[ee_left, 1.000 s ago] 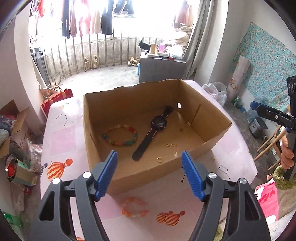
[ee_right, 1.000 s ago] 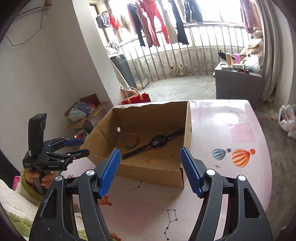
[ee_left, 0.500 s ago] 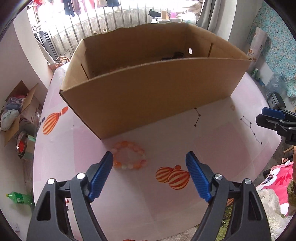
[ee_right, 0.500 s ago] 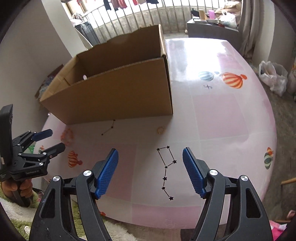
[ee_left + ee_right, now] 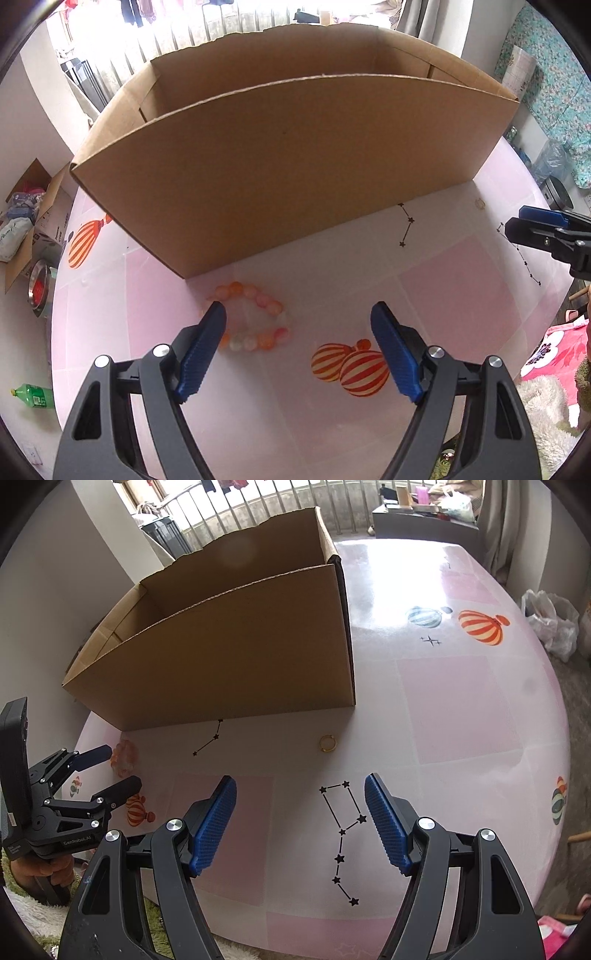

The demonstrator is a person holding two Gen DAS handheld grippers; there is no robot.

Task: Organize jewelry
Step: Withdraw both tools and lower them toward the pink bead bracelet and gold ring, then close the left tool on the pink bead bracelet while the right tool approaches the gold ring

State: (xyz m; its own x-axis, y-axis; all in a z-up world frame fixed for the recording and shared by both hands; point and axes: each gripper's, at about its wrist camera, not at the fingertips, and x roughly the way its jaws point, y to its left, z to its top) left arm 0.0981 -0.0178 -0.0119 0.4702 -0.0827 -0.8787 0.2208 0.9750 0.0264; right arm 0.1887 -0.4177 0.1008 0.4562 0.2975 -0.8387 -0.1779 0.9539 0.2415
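Covering the table (image 5: 461, 709), a pink balloon-print cloth; cardboard box (image 5: 288, 177) near railings; both grippers' fingers (image 5: 207, 343) apart.

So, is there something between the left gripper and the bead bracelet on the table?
Nothing visible. The left gripper is open just above the bead bracelet, with only bare table around it. The cardboard box stands behind the bracelet, so its near wall must be cleared afterwards.

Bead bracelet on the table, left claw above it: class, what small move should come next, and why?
Probably shift the left claw slightly left and lower it over the bead bracelet: both pads are open and empty, and the bracelet lies on the table partly behind the left pad, outside the cardboard box.
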